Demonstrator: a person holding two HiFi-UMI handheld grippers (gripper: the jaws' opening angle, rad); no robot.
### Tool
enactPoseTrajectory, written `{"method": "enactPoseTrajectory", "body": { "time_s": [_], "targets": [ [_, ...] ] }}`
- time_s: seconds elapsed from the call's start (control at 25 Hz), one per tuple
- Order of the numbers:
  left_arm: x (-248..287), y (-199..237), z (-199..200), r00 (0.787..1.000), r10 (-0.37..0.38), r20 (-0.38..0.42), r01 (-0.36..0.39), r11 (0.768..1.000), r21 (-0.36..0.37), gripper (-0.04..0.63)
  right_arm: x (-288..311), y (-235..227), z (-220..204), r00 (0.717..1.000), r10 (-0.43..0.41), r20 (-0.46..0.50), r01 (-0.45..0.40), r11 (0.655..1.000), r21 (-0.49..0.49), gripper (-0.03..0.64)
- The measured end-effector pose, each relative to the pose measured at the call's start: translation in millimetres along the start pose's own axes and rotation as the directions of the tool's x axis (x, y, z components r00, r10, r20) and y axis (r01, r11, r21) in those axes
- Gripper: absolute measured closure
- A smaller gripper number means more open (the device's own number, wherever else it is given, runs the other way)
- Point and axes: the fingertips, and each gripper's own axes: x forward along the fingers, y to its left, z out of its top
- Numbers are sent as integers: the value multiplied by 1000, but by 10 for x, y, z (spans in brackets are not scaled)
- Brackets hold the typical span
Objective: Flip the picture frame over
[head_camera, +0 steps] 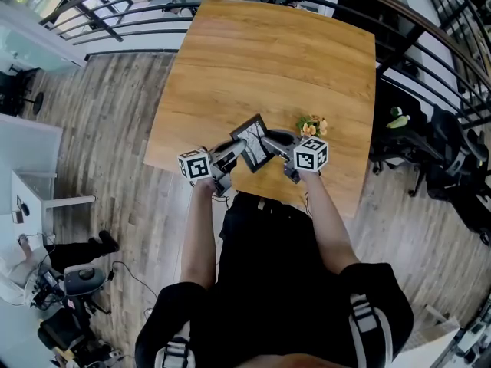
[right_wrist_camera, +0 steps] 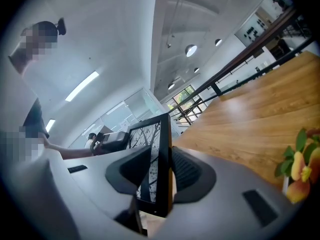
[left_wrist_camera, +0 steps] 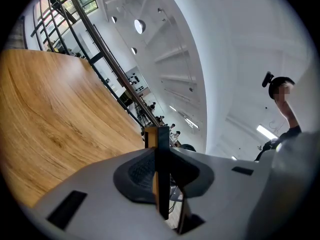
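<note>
A black picture frame (head_camera: 253,142) with a print of bare branches is held up on edge over the near part of the wooden table (head_camera: 268,60). My left gripper (head_camera: 236,150) grips its left side. In the left gripper view the frame (left_wrist_camera: 161,144) shows edge-on, and the left gripper (left_wrist_camera: 162,179) has both pads pressed against it. My right gripper (head_camera: 270,140) is at the frame's right side. In the right gripper view the frame (right_wrist_camera: 152,149) stands between the jaws of the right gripper (right_wrist_camera: 160,174), with the pads against its front and back.
A small bunch of yellow-orange flowers (head_camera: 311,126) stands just right of the frame, close to the right gripper, and shows as flowers (right_wrist_camera: 300,174) at that view's right edge. Black railings (head_camera: 138,10) run behind the table. Dark office chairs (head_camera: 449,159) stand at the right.
</note>
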Motion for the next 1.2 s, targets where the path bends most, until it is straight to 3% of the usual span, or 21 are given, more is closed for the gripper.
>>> {"method": "enactPoseTrajectory", "body": {
  "time_s": [0.2, 0.4, 0.84, 1.2],
  "targets": [
    [-4, 21, 22, 1000, 28, -1, -28, 1000, 10, 515, -38, 11, 36, 1000, -16, 11, 16, 1000, -6, 495],
    [5, 190, 30, 993, 116, 6, -117, 992, 38, 515, 2, -46, 23, 996, -84, 8, 84, 995, -48, 500],
    [13, 637, 188, 938, 345, 17, -345, 933, 101, 511, 209, -209, -14, 958, -284, 24, 285, 955, -80, 502],
    [66, 1001, 274, 912, 407, -47, -398, 908, 127, 494, 386, -410, -102, 915, -402, 25, 402, 916, -13, 503]
  ]
}}
